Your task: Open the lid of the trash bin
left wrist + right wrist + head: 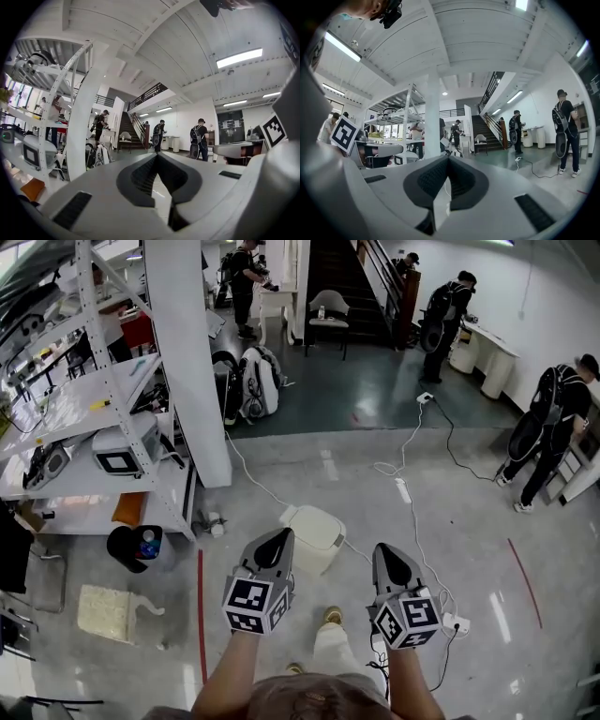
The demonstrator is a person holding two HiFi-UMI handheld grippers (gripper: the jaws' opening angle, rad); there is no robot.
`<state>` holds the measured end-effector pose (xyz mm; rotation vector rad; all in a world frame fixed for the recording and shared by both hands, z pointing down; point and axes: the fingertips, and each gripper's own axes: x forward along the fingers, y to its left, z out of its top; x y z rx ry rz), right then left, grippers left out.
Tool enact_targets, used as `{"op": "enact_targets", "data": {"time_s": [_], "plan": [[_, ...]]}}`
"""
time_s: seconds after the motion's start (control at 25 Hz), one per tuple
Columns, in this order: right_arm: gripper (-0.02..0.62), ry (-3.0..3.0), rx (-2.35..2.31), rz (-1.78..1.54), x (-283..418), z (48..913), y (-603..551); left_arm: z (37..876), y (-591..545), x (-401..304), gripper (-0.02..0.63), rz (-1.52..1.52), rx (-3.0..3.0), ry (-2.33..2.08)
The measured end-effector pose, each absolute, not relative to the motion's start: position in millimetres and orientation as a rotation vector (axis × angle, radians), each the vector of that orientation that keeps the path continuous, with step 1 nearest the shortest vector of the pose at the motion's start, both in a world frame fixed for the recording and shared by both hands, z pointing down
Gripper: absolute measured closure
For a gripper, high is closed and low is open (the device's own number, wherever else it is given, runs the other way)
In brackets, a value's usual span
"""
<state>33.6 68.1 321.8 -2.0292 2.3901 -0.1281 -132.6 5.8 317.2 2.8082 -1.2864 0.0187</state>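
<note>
A white trash bin [319, 531] stands on the grey floor just ahead of me, its lid down. My left gripper [279, 540] hovers above its near left side and hides that edge; the jaws meet at the tip with nothing held. My right gripper [385, 553] hangs to the right of the bin, apart from it, jaws also together. In the left gripper view the left gripper [157, 157] points level across the hall and the bin is out of sight. The right gripper [448, 160] likewise looks out at the hall, not at the bin.
A white column [192, 352] and a shelving rack [84, 399] stand to the left, with a black bucket [134, 547] at the rack's foot. A white cable [403, 488] runs past the bin to a power strip [455, 622]. A person [553, 427] stands at the right.
</note>
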Motion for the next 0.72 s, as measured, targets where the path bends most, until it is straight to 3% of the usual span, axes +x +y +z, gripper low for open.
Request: {"op": "enact_targets", "data": {"time_s": [0.72], "plan": [[0.565,2.362,-2.037,-0.174,99,329,-61,327,-119,-69,0.594,0.065,2.800,-1.256]]}}
